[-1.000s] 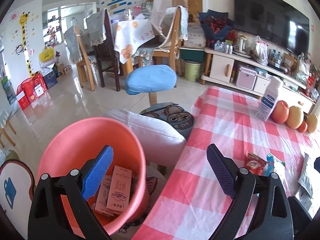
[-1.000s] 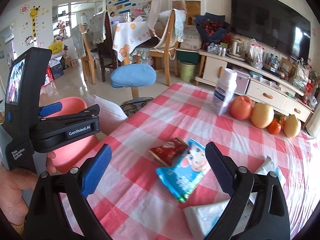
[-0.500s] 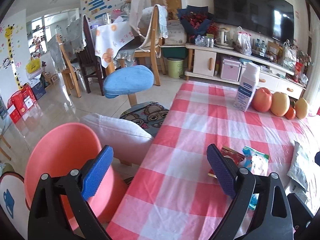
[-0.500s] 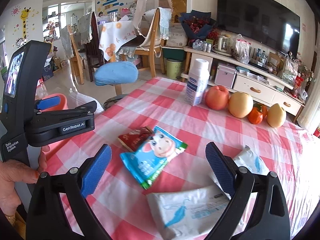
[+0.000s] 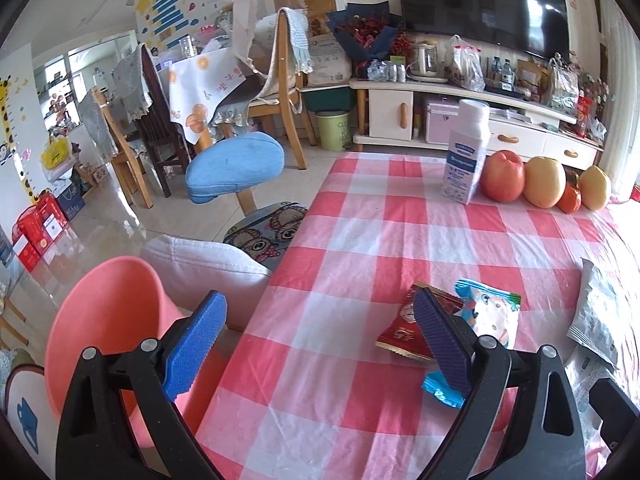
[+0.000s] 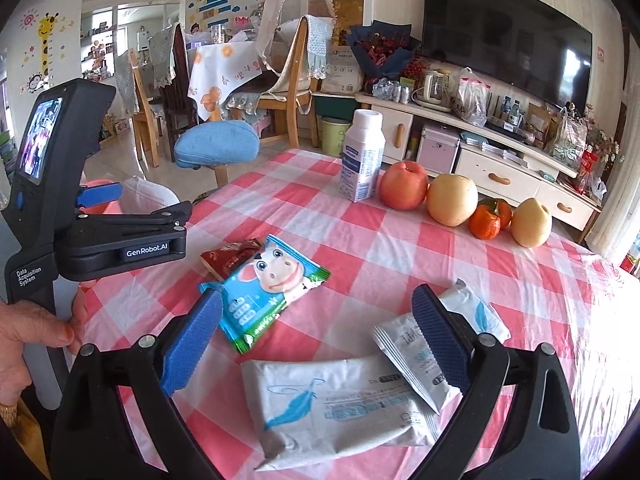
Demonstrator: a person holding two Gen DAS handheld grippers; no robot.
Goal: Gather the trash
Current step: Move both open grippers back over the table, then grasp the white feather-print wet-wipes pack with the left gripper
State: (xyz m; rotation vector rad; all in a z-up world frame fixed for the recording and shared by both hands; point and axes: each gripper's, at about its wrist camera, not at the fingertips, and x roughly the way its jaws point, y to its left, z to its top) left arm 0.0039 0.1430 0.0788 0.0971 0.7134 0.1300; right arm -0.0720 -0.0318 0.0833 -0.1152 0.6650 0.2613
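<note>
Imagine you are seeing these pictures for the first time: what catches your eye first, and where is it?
The pink-and-white checked tablecloth dominates, with a bright blue cow-print wrapper lying mid-table, overlapping a red wrapper. Along the far edge stand a white bottle and a row of fruit. Off the table's left side sits a pink bin, and both hand-held grippers, left and right, are open and empty.

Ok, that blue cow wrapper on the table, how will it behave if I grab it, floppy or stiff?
Probably floppy: the cow wrapper lies flat and thin on the cloth, so it should bend and crinkle in the right tool. Likely very light, since it looks empty. Its glossy film may slip, and it overlaps the red wrapper, which could drag along.
</note>
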